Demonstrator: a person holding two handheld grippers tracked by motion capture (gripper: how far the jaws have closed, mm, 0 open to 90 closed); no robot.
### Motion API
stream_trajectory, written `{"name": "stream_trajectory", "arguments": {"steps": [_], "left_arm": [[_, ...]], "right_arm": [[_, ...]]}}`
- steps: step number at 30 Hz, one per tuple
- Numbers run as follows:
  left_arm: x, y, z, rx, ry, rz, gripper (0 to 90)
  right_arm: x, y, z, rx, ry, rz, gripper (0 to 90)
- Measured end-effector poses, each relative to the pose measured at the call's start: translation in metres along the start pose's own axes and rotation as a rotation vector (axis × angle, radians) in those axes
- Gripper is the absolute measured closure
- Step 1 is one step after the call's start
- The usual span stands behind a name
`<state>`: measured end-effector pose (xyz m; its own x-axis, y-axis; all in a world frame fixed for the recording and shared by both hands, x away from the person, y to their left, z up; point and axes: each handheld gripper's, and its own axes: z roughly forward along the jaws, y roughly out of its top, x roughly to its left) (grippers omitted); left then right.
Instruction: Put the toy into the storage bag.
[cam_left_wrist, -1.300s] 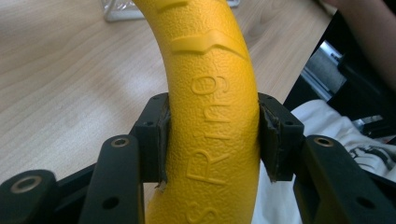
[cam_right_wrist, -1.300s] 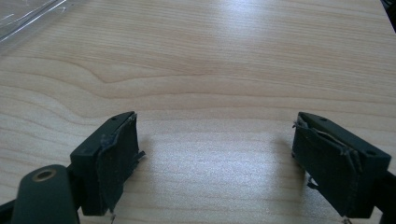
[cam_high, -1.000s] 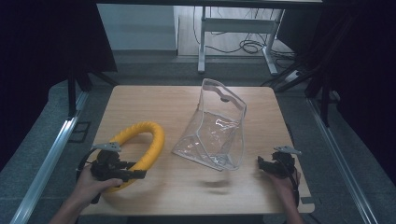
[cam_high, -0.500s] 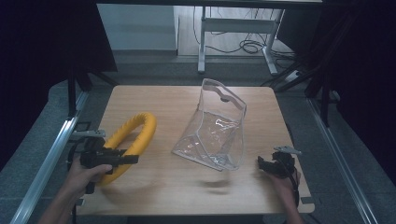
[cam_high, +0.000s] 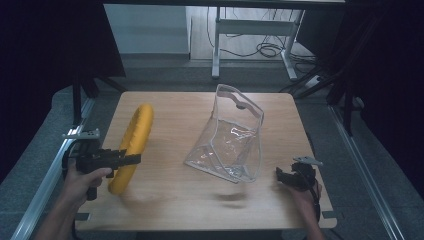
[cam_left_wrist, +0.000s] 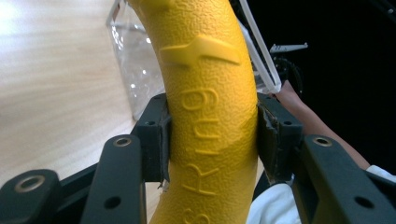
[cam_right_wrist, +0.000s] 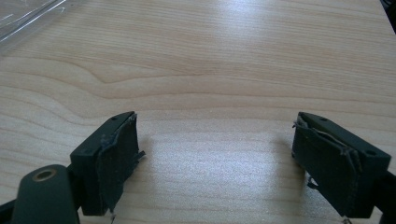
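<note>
High view puts your left gripper (cam_high: 131, 159) at the near-left part of the table (cam_high: 170, 200), clamped across the yellow ring (cam_high: 131, 146), which stands tilted up on its edge instead of lying flat. Seen edge-on like this, its long axis runs from the near-left corner away toward the far side, leaning slightly right, and its low end looks to be at or just above the wood, though you can't tell for sure.

Left gripper view shows both jaws pressed flat on opposite sides of the ring's (cam_left_wrist: 210, 107) tube, right at the raised lettering. The surface is pebbled and matte, so expect it to grip well and not slide. It looks like a firm, slightly springy moulded thing, probably light for its size, and not fragile. Your hold across the tube's thickness is a sound one; holding one side of the loop means the free end may swing, so keep your wrist steady.

The clear plastic bag (cam_high: 227, 137) stands upright mid-table, well apart from the ring, its open mouth up and toward the far side. It's thin, floppy and glossy, and it will likely slip or collapse when pushed.

Your right gripper (cam_right_wrist: 215, 158) rests near the table's near-right edge with jaws spread wide and nothing between them.
</note>
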<state>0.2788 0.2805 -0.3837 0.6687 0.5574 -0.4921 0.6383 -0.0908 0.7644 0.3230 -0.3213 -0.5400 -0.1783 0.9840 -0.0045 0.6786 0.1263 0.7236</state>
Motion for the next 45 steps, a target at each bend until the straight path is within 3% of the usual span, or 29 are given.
{"name": "stream_trajectory", "arguments": {"steps": [9,14,21,34,39,42,45], "left_arm": [[-0.009,0.011,-0.007,-0.046,-0.003,0.028,52.0],[-0.011,0.014,-0.007,-0.074,-0.017,0.024,51.9],[-0.013,0.017,-0.002,-0.1,-0.07,0.013,51.8],[-0.026,0.03,0.008,-0.173,-0.102,0.018,51.7],[-0.032,0.038,0.014,-0.211,-0.1,0.026,51.7],[-0.042,0.045,0.022,-0.256,-0.076,0.042,51.7],[-0.048,0.049,0.026,-0.272,-0.063,0.062,51.7]], "right_arm": [[0.0,0.0,0.0,0.002,-0.001,-0.001,14.9],[0.0,0.0,0.0,0.0,0.0,0.002,14.9],[0.0,0.0,0.0,0.001,0.0,-0.001,14.9],[0.0,0.0,0.0,0.002,0.0,0.001,14.9],[0.0,0.0,0.0,0.002,-0.001,0.0,14.9],[0.0,0.0,0.0,0.001,-0.002,0.0,15.0],[0.0,0.0,0.0,0.001,-0.002,0.0,15.0]]}}
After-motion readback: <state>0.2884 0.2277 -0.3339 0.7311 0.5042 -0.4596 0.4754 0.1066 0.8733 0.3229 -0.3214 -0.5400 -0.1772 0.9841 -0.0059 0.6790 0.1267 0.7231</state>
